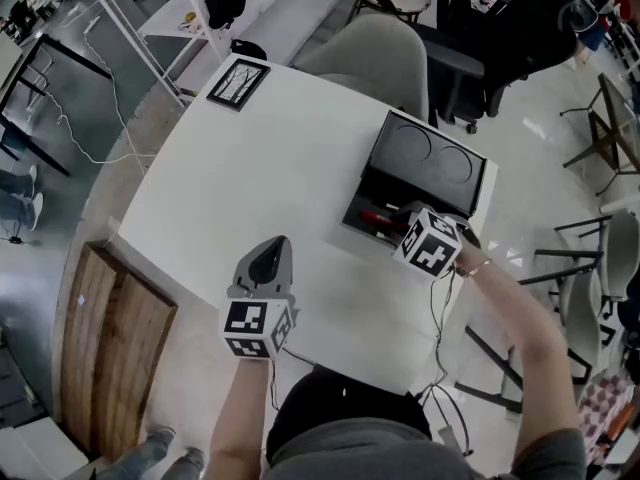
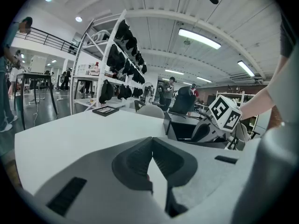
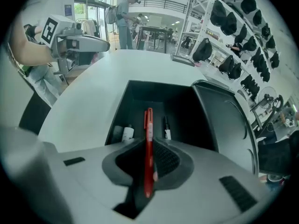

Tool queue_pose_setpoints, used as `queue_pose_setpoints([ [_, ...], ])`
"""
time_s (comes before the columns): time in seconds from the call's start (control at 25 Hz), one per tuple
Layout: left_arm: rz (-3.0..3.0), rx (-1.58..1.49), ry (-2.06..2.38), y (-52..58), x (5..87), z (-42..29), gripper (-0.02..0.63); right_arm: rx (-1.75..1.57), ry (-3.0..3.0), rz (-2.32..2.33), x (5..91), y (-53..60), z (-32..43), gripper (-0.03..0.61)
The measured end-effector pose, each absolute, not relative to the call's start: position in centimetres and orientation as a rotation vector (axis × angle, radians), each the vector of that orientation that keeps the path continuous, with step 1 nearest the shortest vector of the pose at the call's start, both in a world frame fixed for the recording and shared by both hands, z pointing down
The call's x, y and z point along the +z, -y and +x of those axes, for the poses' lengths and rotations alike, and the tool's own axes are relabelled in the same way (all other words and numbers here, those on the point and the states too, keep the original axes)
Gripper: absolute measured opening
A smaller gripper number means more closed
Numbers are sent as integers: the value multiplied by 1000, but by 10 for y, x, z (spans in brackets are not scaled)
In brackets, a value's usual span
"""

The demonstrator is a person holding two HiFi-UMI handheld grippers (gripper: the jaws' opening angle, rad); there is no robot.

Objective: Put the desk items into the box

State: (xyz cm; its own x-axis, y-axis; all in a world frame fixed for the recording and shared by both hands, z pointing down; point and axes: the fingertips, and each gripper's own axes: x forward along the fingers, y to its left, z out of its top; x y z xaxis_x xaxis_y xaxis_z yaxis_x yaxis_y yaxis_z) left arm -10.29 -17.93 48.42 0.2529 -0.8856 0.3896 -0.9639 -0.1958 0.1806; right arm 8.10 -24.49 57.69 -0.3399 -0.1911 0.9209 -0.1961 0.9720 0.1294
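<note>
The tabletop [image 1: 250,188] is plain white. The box [image 1: 425,153] is black inside and out (two faint ring outlines show on its lid). The pen [image 3: 148,148] is bright red. The marker [image 3: 167,127] is black with a white band, and the tube [image 3: 127,133] is white with a dark cap. The left gripper [image 2: 152,141] and right gripper [image 3: 148,143] are pale grey, with dark grey ribbed jaws. Each cube [image 1: 256,326] bears black-and-white square patterns. The frame [image 1: 238,83] is black around a white picture with dark lines. The board [image 1: 110,348] is brown and wood-grained. The chair [image 1: 375,53] is grey.
</note>
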Motion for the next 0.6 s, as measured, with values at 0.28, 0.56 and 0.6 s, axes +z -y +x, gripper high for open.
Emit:
queue_pose_setpoints([
  [0.28,2133,283,1686,177,489,-104,6,44,1938,270,581,244,83,54],
  [0.56,2129,285,1689,178,489,-106,6,50,1960,275,579,245,83,57],
  [0.6,2129,285,1689,178,489,-106,6,49,1961,277,579,245,83,57],
])
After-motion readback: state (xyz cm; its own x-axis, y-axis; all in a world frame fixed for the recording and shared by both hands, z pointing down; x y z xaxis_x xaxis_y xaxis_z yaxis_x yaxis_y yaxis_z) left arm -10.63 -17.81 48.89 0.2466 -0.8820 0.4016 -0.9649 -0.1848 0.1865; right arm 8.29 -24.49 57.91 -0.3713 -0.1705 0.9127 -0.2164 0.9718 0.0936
